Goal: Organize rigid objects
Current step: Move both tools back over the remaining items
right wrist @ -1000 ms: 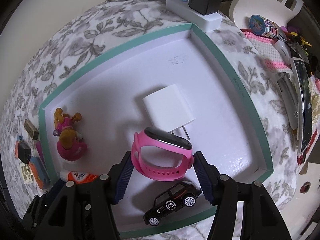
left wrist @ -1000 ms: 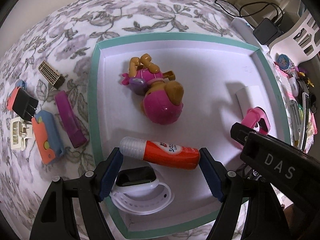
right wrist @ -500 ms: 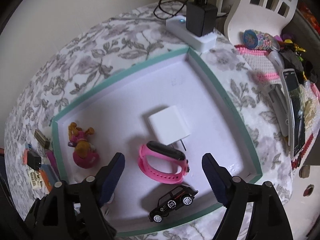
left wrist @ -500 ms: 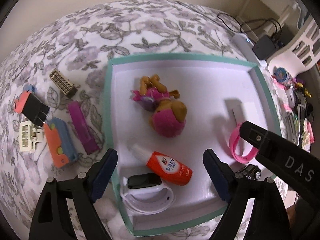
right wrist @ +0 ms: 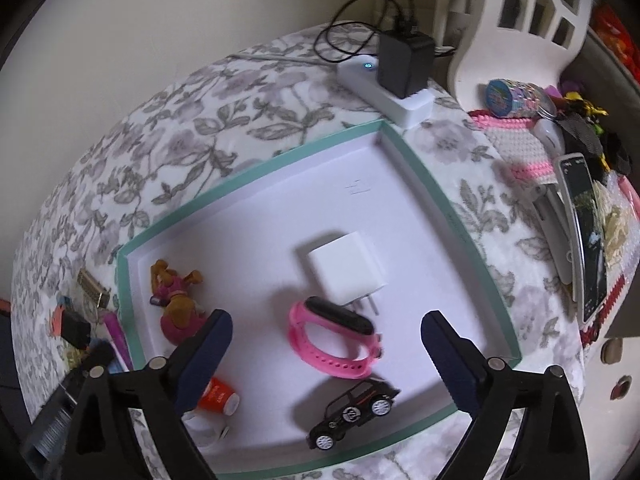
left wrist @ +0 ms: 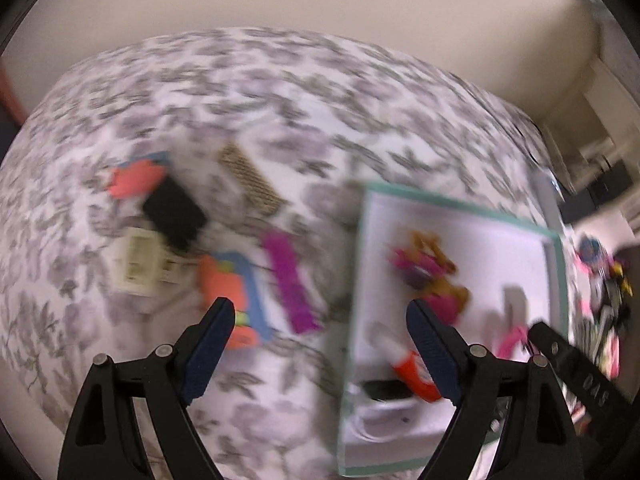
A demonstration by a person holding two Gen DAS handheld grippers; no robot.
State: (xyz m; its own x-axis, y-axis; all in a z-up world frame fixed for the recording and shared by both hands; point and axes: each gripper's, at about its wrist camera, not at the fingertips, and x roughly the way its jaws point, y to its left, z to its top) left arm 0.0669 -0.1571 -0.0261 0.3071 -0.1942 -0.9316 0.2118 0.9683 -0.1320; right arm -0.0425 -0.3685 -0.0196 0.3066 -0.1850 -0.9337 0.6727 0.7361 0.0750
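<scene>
On the floral-covered worktop (right wrist: 208, 132), my right gripper (right wrist: 326, 344) hangs wide above the pink watch (right wrist: 334, 340) lying in the tray (right wrist: 420, 164), while my empty, spread left gripper (left wrist: 320, 344) must next pick from the loose pieces outside.

Grey-and-lilac floral cloth (right wrist: 192, 128). White tray (right wrist: 416, 168), teal-rimmed. Pink band (right wrist: 336, 344), black-faced. Black toy car (right wrist: 352, 412); white charger (right wrist: 348, 268); orange-bodied glue tube (left wrist: 412, 372); magenta bar (left wrist: 290, 280); dark blue gripper pads (right wrist: 204, 356).

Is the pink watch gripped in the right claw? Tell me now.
No. The pink watch lies on the floor of the teal-rimmed tray, and the right claw stands wide open above it, its pads clear of the band.
</scene>
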